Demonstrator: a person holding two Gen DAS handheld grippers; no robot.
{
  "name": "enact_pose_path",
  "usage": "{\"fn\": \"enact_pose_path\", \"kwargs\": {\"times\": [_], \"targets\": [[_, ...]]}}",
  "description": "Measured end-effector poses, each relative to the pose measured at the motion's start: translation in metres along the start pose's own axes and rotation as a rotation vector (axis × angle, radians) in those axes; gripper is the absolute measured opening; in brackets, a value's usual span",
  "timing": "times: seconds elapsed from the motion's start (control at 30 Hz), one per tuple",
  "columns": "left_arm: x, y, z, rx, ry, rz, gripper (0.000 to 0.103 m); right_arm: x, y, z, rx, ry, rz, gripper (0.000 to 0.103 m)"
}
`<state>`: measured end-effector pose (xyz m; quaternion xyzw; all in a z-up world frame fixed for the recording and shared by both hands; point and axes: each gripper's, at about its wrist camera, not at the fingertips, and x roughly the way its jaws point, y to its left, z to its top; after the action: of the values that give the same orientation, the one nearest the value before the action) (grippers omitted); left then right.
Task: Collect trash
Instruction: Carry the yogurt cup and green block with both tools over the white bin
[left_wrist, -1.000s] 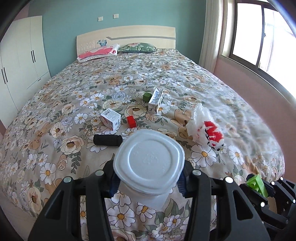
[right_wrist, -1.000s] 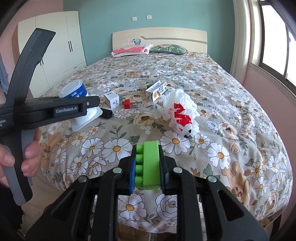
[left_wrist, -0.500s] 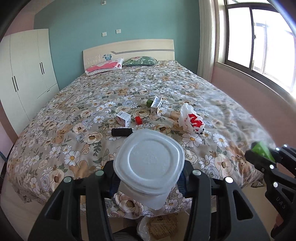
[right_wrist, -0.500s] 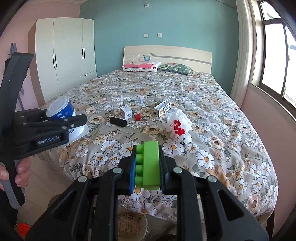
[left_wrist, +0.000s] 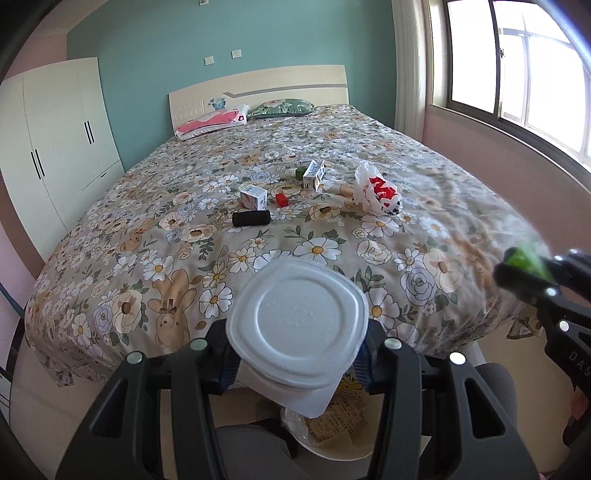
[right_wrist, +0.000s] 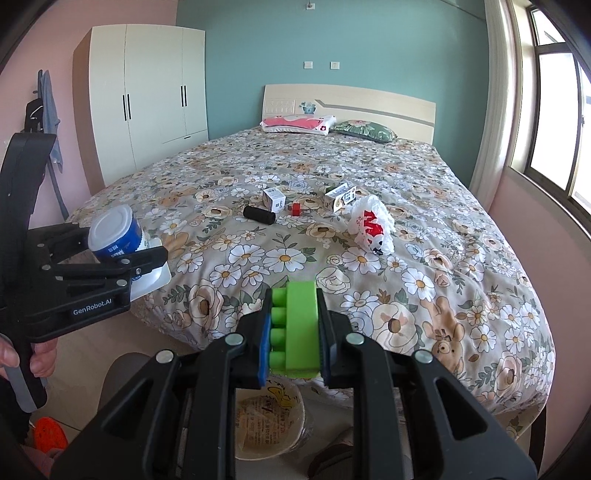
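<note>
Left gripper (left_wrist: 297, 345) clamped on a white plastic cup (left_wrist: 297, 319), base toward the camera, blue label visible in the right wrist view (right_wrist: 116, 236); held off the foot edge of the floral bed (left_wrist: 177, 236), above an open bin (left_wrist: 343, 428) on the floor; on the bedspread, left to right: a black cylinder (left_wrist: 251, 218), a small white box (left_wrist: 253, 196), a red cube (left_wrist: 281, 199), a dark green block (left_wrist: 301, 171) touching a white carton (left_wrist: 314, 175), a crumpled white-and-red plastic bag (left_wrist: 376, 190); right gripper (right_wrist: 293, 334) pinching a green toy brick (right_wrist: 295, 328) between blue pads (right_wrist: 264, 347), studs facing left, also past the bed edge, over the same bin (right_wrist: 269, 424).
</note>
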<state>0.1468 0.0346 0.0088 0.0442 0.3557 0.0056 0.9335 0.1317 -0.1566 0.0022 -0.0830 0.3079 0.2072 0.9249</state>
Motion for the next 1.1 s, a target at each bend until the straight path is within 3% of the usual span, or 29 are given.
{"fn": "enact_pose_path", "kwargs": {"times": [0.57,1.1], "targets": [[0.065,-0.003,-0.087,0.043,0.239,-0.005,0.051,0.062,0.025,-0.069,0.006,0.203,0.055,0.022],[0.143,-0.009,-0.145,0.039,0.450,-0.046,0.051,0.157,0.044,-0.136,-0.030,0.459,0.103,0.022]]}}
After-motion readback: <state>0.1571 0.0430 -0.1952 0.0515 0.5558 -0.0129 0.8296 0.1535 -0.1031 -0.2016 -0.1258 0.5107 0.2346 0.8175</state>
